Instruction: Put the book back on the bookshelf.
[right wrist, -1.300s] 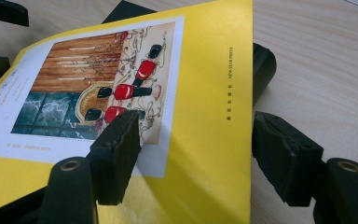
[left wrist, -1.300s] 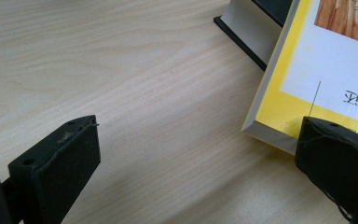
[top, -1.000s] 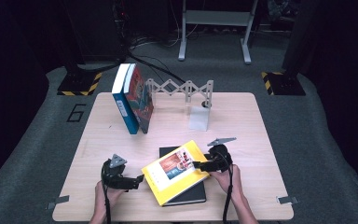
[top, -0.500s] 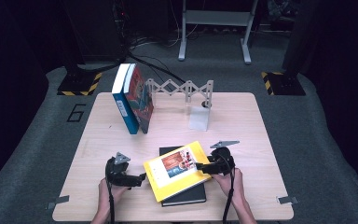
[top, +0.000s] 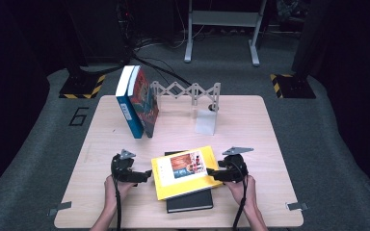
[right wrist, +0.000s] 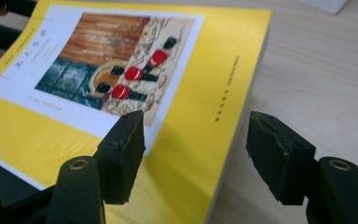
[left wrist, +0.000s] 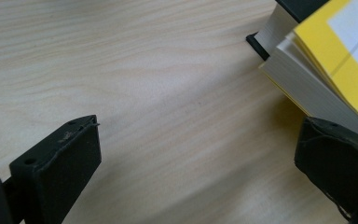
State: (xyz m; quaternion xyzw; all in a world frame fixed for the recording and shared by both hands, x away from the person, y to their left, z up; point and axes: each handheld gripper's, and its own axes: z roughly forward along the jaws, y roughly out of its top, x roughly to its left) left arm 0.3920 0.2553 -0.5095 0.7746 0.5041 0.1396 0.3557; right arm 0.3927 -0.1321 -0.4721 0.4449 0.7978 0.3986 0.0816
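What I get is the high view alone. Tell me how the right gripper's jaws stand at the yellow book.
Observer: In the right gripper view, the right gripper is open across the spine edge of the yellow book. One jaw is over the cover and the other is off the edge, over the table.
Operator: Now report the left gripper.
Observer: The left gripper is open, with bare wood between its jaws. The yellow book's page-edge corner runs in behind one jaw, and I cannot tell whether they touch.
Operator: Say what lies under that corner.
Observer: The corner juts out past the black book that lies beneath it.
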